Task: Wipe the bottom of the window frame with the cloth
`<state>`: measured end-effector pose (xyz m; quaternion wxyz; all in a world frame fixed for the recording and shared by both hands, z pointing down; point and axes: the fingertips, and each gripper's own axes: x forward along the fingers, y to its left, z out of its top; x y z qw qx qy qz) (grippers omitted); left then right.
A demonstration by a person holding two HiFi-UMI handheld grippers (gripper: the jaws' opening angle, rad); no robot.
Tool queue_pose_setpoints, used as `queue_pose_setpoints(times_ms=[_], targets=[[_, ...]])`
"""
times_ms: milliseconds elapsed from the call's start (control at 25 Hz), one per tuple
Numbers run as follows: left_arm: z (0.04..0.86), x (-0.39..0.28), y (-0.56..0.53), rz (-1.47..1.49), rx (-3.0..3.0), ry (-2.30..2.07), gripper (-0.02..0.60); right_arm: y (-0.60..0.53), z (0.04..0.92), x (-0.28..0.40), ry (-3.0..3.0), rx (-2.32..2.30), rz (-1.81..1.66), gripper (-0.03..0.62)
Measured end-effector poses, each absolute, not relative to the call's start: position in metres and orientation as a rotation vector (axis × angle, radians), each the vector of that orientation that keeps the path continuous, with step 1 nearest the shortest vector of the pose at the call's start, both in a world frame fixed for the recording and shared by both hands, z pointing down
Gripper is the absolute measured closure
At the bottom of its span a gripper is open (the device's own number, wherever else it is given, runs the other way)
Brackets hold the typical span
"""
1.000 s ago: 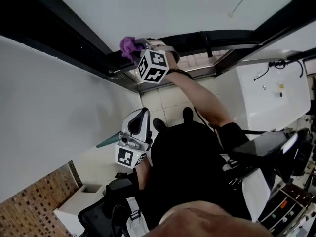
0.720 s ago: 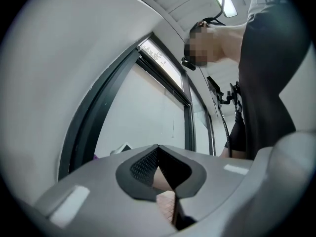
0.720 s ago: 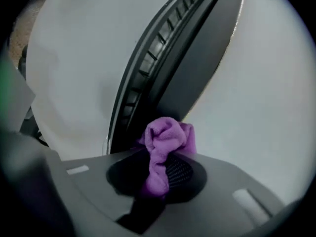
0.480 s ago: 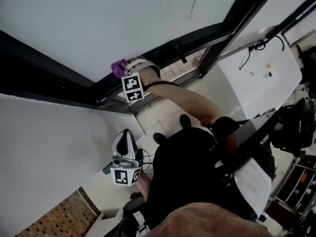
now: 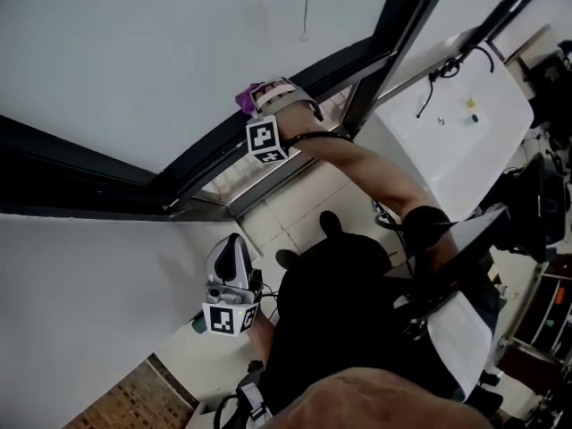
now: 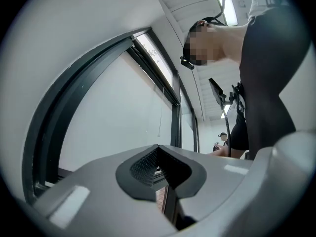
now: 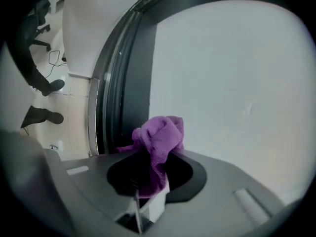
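My right gripper (image 5: pixel 257 98) is stretched out to the black bottom rail of the window frame (image 5: pixel 206 155) and is shut on a purple cloth (image 5: pixel 245 99). In the right gripper view the bunched cloth (image 7: pixel 160 137) sticks out of the right gripper (image 7: pixel 154 168), against the white pane and beside the dark frame (image 7: pixel 116 88). My left gripper (image 5: pixel 234 247) hangs low by the person's body, away from the window. In its own view the left gripper (image 6: pixel 160 156) is shut with nothing in it, and the window frame (image 6: pixel 54 117) curves ahead.
A dark upright mullion (image 5: pixel 398 29) meets the rail to the right of the cloth. A white basin counter (image 5: pixel 451 119) stands at the right. Pale floor tiles (image 5: pixel 299 195) and the person's shoes (image 5: pixel 329 225) lie below the rail. A brick patch (image 5: pixel 134 405) shows at the lower left.
The right gripper has slid the cloth rightward along the bottom rail, away from the frame's left corner and toward the mullion. The left gripper stays low by the body.
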<state>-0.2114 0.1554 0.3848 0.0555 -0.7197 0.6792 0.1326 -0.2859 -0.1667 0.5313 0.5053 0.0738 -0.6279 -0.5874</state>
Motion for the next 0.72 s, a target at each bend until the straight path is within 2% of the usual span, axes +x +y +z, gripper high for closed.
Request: queue_pose_setpoints(times_ms=[120, 280, 440, 600, 720], targets=[[0.388, -0.211, 0.155, 0.394, -2.191, 2.071, 0.581, -0.174, 0.535, -0.273, -1.534, 0.168, -1.359, 0.533], [0.388, -0.203, 0.153, 0.386, -2.18, 2.086, 0.581, -0.139, 0.545, -0.232, -1.442, -0.079, -1.237, 0.525], [0.393, -0.207, 0.15, 0.365, -2.193, 2.115, 0.581, -0.104, 0.513, -0.193, -1.764, -0.051, -1.124, 0.524], [0.396, -0.203, 0.137, 0.368, -2.226, 2.093, 0.581, -0.132, 0.442, -0.212, -2.073, 0.194, -1.095, 0.523], [0.389, -0.189, 0.124, 0.356, -2.246, 2.032, 0.581, -0.162, 0.464, -0.249, -2.021, 0.184, -1.112, 0.523]])
